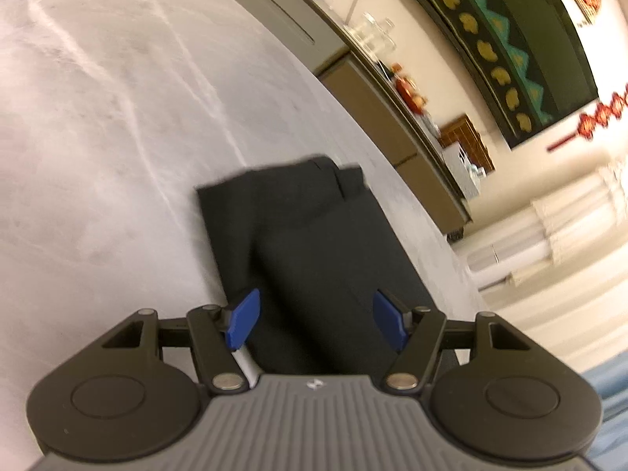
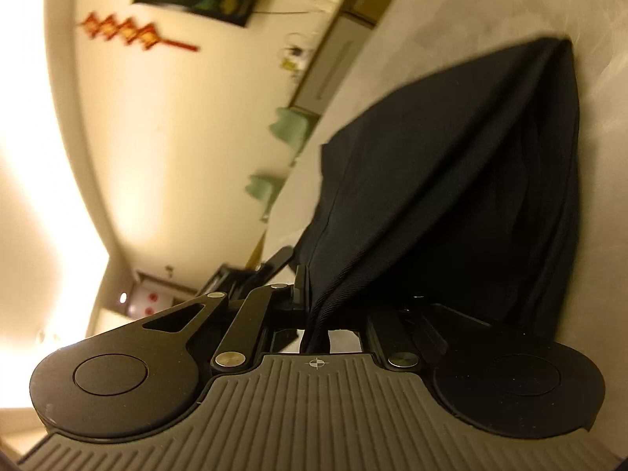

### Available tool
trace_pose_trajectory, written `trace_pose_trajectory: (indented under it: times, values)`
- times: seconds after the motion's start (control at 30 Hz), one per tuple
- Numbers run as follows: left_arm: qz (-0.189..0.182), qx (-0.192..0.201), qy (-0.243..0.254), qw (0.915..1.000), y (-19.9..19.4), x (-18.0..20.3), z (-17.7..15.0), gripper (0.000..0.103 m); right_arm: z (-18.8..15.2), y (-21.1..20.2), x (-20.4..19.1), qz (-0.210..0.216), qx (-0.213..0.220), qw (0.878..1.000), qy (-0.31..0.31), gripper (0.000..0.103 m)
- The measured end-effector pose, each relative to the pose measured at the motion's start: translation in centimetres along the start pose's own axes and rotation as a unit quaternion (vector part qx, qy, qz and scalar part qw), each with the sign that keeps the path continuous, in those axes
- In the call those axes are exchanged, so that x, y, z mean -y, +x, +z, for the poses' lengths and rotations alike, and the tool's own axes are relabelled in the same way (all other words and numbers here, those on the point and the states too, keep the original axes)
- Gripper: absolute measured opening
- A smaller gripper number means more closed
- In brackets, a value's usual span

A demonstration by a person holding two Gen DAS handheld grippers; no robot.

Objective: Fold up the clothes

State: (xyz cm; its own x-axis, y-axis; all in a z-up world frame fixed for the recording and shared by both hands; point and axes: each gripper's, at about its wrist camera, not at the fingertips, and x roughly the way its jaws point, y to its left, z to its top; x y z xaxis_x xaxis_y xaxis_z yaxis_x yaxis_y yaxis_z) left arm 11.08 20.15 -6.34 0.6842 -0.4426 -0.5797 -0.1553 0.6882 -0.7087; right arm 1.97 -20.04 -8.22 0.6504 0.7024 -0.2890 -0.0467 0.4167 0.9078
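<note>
A black garment (image 1: 306, 243) lies folded on the grey marbled table (image 1: 98, 117), running away from my left gripper (image 1: 318, 318). That gripper is open, its blue pads (image 1: 245, 316) spread on either side of the cloth's near end, not pinching it. In the right wrist view the same black garment (image 2: 451, 180) is lifted in a tent shape off the table (image 2: 612, 59). My right gripper (image 2: 314, 298) is shut on a bunched edge of it. The right-hand finger is hidden behind the fabric.
A long low sideboard (image 1: 376, 90) with glass jars and red items runs beyond the table's far edge. A dark framed panel (image 1: 510, 39) and red hanging ornaments (image 1: 596, 114) are on the wall. Pale green chair backs (image 2: 290, 125) stand by the table edge.
</note>
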Motion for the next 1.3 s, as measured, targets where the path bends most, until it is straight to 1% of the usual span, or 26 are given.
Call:
trace_pose_trajectory:
  times: [0.1, 0.17, 0.23, 0.27, 0.33, 0.4, 0.47, 0.53, 0.6, 0.63, 0.67, 0.7, 0.77, 0.8, 0.83, 0.87, 0.9, 0.93, 0.97, 1.0, 1.03, 1.07, 1.1, 1.17, 1.23, 1.3]
  values:
    - [0.000, 0.000, -0.002, 1.0000, 0.1, -0.2, 0.2, 0.065, -0.6, -1.3, 0.7, -0.011, -0.019, 1.000, -0.012, 0.003]
    - [0.009, -0.001, 0.014, 0.9999, 0.2, 0.2, 0.1, 0.065, -1.0, -1.2, 1.2, -0.016, -0.035, 0.999, -0.017, 0.003]
    - [0.025, 0.000, 0.034, 0.9991, 0.3, 0.9, 0.0, 0.065, -1.3, -0.6, 0.7, -0.017, -0.047, 0.998, -0.026, 0.003]
    - [0.037, 0.001, 0.047, 0.9982, 0.2, 1.3, -0.2, 0.064, -1.7, -0.2, 0.0, -0.033, -0.059, 0.996, -0.053, 0.003]
    - [0.061, 0.002, 0.073, 0.9955, 0.1, 2.0, -0.5, 0.060, -2.6, 0.5, -1.6, -0.071, -0.083, 0.988, -0.113, 0.004]
    - [0.093, 0.009, 0.101, 0.9905, -0.3, 2.8, -0.8, 0.059, -3.1, 0.1, -2.7, -0.099, -0.084, 0.979, -0.160, 0.002]
    - [0.120, 0.022, 0.129, 0.9841, -1.2, 3.7, -1.0, 0.058, -3.6, -0.3, -3.7, -0.126, -0.082, 0.967, -0.205, 0.004]
    - [0.145, 0.051, 0.162, 0.9747, -2.7, 4.8, -1.4, 0.058, -3.8, -1.9, -4.1, -0.127, -0.084, 0.968, -0.202, 0.023]
    - [0.142, 0.091, 0.204, 0.9643, -4.7, 6.4, -2.4, 0.059, -3.5, -3.6, -4.9, -0.143, -0.074, 0.966, -0.202, 0.034]
    - [0.138, 0.111, 0.226, 0.9580, -5.7, 7.3, -2.9, 0.060, -3.7, -4.6, -5.7, -0.157, -0.056, 0.962, -0.214, 0.036]
    - [0.124, 0.117, 0.242, 0.9552, -6.3, 7.9, -3.4, 0.062, -3.8, -5.6, -6.8, -0.178, -0.025, 0.954, -0.240, 0.036]
    - [0.107, 0.105, 0.251, 0.9563, -6.2, 8.3, -4.0, 0.062, -4.0, -6.7, -7.9, -0.198, 0.007, 0.943, -0.267, 0.036]
    - [0.074, 0.068, 0.266, 0.9588, -5.6, 9.0, -5.3, 0.062, -4.3, -7.4, -10.2, -0.216, 0.060, 0.920, -0.321, 0.036]
    - [0.057, 0.050, 0.273, 0.9591, -5.3, 9.3, -5.9, 0.062, -4.5, -7.2, -11.2, -0.221, 0.082, 0.906, -0.351, 0.036]
    - [0.054, 0.032, 0.277, 0.9590, -4.8, 9.4, -6.4, 0.062, -4.7, -6.4, -12.0, -0.222, 0.087, 0.896, -0.375, 0.036]
    - [0.057, 0.014, 0.279, 0.9585, -4.2, 9.3, -6.8, 0.061, -4.9, -5.2, -12.1, -0.215, 0.077, 0.891, -0.393, 0.036]
    - [0.062, 0.009, 0.281, 0.9578, -4.1, 9.2, -6.9, 0.061, -5.1, -3.9, -12.1, -0.206, 0.064, 0.886, -0.411, 0.036]
    - [0.068, 0.008, 0.282, 0.9571, -4.2, 9.1, -6.9, 0.061, -5.1, -2.6, -11.5, -0.199, 0.040, 0.885, -0.419, 0.035]
    - [0.074, 0.008, 0.283, 0.9563, -4.2, 9.0, -6.9, 0.061, -5.1, -1.3, -10.0, -0.215, 0.016, 0.882, -0.420, 0.034]
    - [0.080, 0.008, 0.284, 0.9555, -4.3, 8.9, -6.9, 0.055, -5.1, -0.2, -8.3, -0.236, -0.007, 0.877, -0.418, 0.031]
    - [0.086, 0.008, 0.285, 0.9547, -4.4, 8.8, -6.9, 0.053, -5.0, 0.0, -6.5, -0.247, -0.009, 0.874, -0.418, 0.037]
    - [0.092, 0.007, 0.286, 0.9539, -4.5, 8.7, -6.9, 0.049, -4.8, -0.7, -5.2, -0.234, 0.005, 0.879, -0.416, 0.037]
    - [0.098, 0.007, 0.287, 0.9530, -4.5, 8.6, -6.9, 0.049, -4.3, -1.5, -4.3, -0.225, 0.012, 0.887, -0.403, 0.037]
    - [0.110, 0.006, 0.289, 0.9511, -4.7, 8.3, -6.9, 0.053, -3.2, -2.0, -3.8, -0.252, 0.012, 0.889, -0.382, 0.037]
    - [0.122, 0.006, 0.291, 0.9490, -4.9, 8.1, -6.9, 0.053, -1.5, -1.8, -3.3, -0.270, 0.003, 0.889, -0.369, 0.037]
    - [0.134, 0.005, 0.293, 0.9469, -5.0, 7.9, -6.9, 0.051, -0.7, -2.7, -3.0, -0.294, 0.006, 0.891, -0.345, 0.039]
